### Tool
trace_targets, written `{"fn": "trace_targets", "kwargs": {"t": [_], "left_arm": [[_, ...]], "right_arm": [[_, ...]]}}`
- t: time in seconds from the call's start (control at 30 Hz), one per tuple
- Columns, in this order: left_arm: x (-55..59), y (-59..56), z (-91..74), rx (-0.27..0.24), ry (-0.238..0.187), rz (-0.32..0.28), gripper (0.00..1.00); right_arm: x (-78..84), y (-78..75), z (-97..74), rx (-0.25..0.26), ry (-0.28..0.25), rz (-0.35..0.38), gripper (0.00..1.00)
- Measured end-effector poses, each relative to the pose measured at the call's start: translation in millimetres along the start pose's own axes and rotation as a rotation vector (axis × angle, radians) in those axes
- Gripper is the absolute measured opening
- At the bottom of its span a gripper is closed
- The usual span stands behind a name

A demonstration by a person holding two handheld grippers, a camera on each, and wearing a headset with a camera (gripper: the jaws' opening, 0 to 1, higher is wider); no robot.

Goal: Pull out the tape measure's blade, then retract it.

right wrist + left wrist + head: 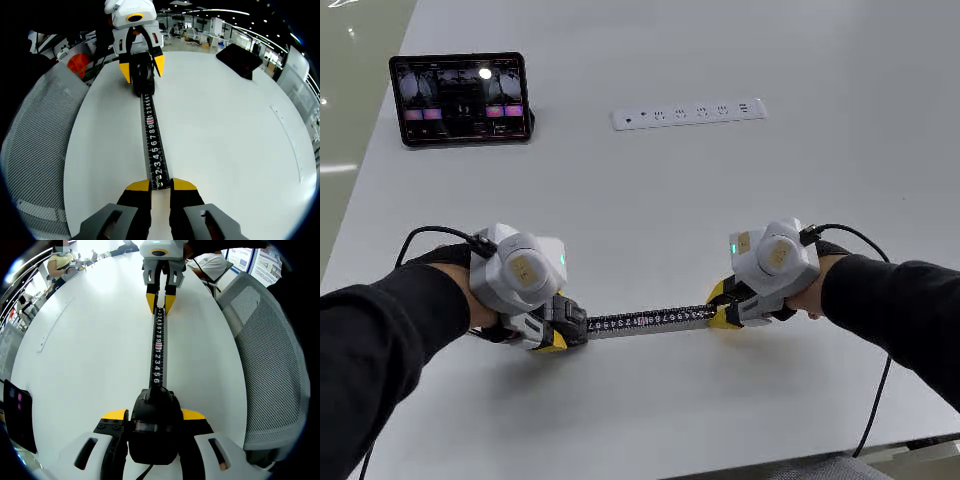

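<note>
At 7 o'clock the left gripper clamped the tape measure case; at 4 o'clock the right gripper pinched the tip of the drawn-out blade.

Near lane: blade spans low from the tape measure case in the left gripper to the right gripper, blocking crossings | Mid tabletop: wide open | Far: tablet left, power strip centre | Near edge: mesh chair.
</note>
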State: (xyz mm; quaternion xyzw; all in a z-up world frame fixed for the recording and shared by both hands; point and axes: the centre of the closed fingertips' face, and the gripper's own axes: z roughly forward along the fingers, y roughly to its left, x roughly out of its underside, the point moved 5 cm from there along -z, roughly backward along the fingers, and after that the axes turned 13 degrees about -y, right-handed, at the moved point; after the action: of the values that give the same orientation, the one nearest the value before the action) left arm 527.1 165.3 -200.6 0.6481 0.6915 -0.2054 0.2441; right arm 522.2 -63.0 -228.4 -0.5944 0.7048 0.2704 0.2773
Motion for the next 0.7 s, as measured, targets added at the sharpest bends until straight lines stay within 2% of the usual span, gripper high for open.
{"fn": "trace_targets", "kwargs": {"t": [0.7], "left_arm": [[-0.2,-0.5,0.3,0.0,0.001,0.001,0.34]], "right_arm": [[9.6,-2.4,-11.2,0.005,0.007,0.006,0.09]]}}
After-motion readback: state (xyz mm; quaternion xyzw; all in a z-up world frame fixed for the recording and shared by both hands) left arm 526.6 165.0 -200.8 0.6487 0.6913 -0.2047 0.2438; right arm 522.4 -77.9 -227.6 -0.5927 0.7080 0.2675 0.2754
